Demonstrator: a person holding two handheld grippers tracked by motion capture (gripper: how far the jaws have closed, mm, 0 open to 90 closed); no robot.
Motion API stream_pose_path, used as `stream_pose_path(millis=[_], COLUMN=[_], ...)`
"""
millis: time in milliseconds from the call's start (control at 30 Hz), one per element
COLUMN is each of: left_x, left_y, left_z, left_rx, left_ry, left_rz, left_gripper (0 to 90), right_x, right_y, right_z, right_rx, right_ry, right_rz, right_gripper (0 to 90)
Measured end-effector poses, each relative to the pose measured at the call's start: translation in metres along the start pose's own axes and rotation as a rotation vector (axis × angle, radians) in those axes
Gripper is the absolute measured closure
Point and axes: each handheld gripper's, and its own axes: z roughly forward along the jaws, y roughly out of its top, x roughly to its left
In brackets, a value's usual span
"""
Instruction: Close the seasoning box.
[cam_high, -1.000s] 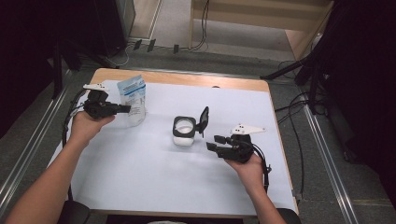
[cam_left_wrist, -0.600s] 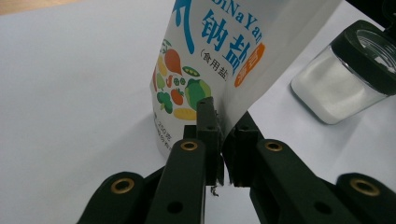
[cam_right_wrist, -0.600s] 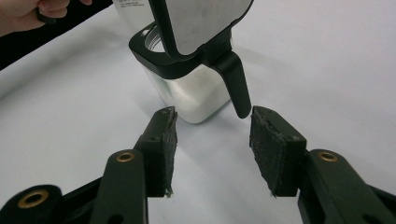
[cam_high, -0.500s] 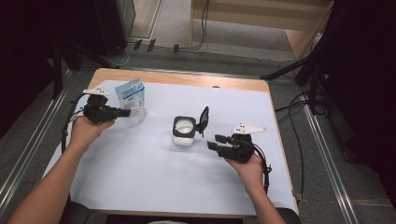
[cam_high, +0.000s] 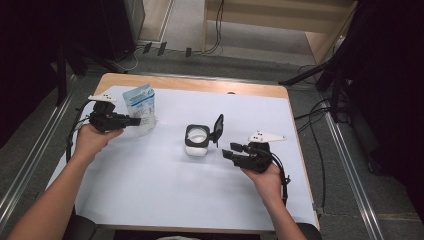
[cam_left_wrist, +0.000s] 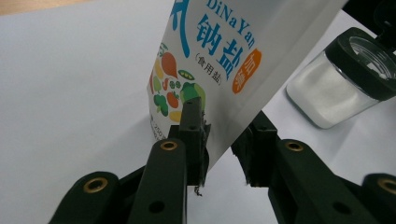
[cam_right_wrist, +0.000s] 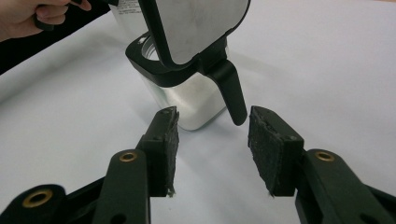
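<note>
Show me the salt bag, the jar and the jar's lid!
Salt bag (cam_left_wrist: 219, 60), left gripper view, on its printed front.
Jar (cam_right_wrist: 196, 100), right gripper view, on its glass wall.
Lid (cam_high: 218, 129), high view, on the raised black flap.

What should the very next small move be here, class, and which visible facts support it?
Probably shutting the left gripper on the salt pouch. Its fingers straddle the pouch's lower edge with a gap on one side, so it does not look clamped yet. The glass jar already stands with its lid flipped open, and the open right gripper waits just short of the jar, not touching it.
</note>
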Motion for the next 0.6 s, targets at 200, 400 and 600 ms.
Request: stream_pose_path(millis=[200, 400, 600], left_x=[-0.002, -0.004, -0.007], left_y=[0.0, 0.001, -0.002], left_z=[0.001, -0.003, -0.013], left_rx=[0.01, 0.028, 0.03], left_ry=[0.003, 0.014, 0.031], left_rz=[0.011, 0.018, 0.024], left_gripper=[57.1, 48.1, 45.4], right_x=[-0.004, -0.01, -0.019], right_y=[0.004, 0.012, 0.028], right_z=[-0.001, -0.003, 0.0], right_rx=[0.002, -0.026, -0.044], right_ry=[-0.006, -0.014, -0.005], right_rz=[0.016, 0.033, 0.057], right_gripper=[59.5, 78.1, 90.0])
